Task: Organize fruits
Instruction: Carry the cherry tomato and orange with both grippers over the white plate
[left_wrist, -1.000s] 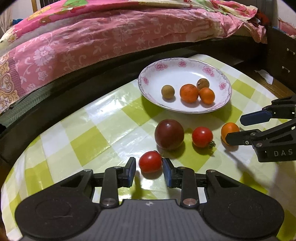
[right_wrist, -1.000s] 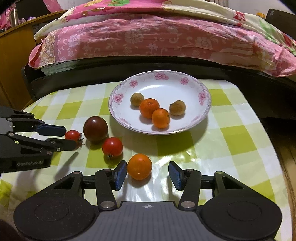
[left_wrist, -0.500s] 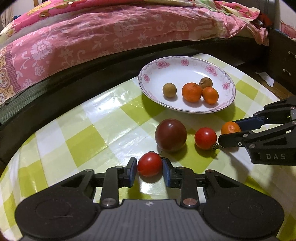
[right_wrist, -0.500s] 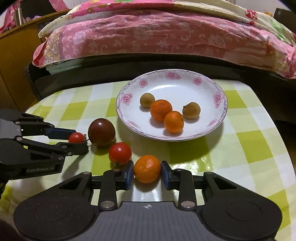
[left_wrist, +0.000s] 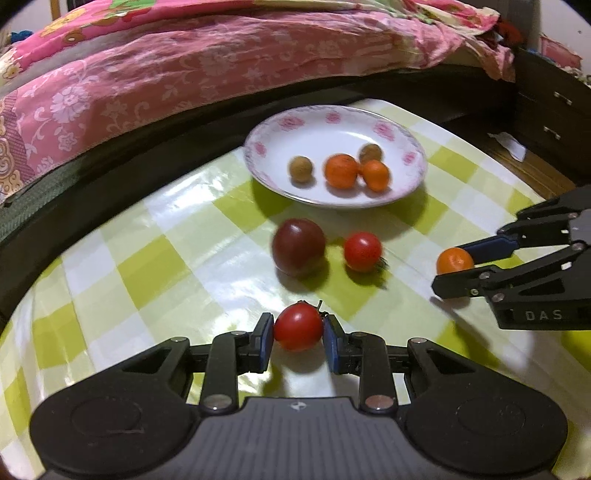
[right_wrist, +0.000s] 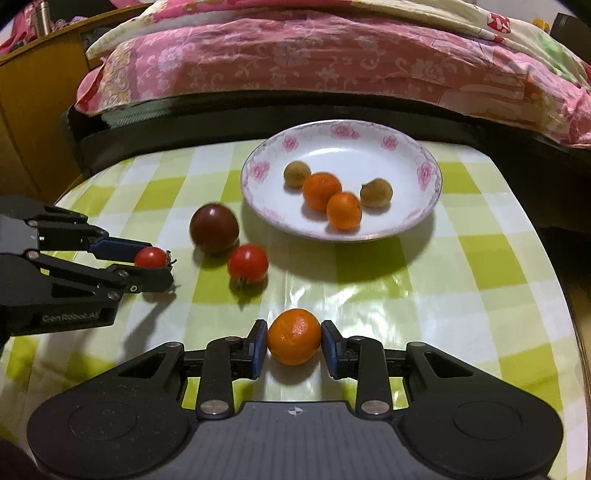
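White lettering on the right gripper (left_wrist: 452, 275) body reads "DAS"; the left gripper (right_wrist: 153, 267) body reads "GenRobot.AI". The left gripper is clenched on a small red tomato (left_wrist: 298, 326), its blue pads pressing both sides, on the near side of the flowered plate (left_wrist: 280, 147). The right gripper grasps a small orange (right_wrist: 294, 336) the same way, also nearer than the plate. Between plate and grippers lie a dark tomato (left_wrist: 298, 246) and another red tomato (left_wrist: 362, 251) on the green-checked tablecloth (left_wrist: 147, 266)

Bed (right_wrist: 332, 55) with pink floral quilt (left_wrist: 184, 74) behind; wooden cabinet (right_wrist: 29, 110) left; dark drawers (left_wrist: 554, 110) right.
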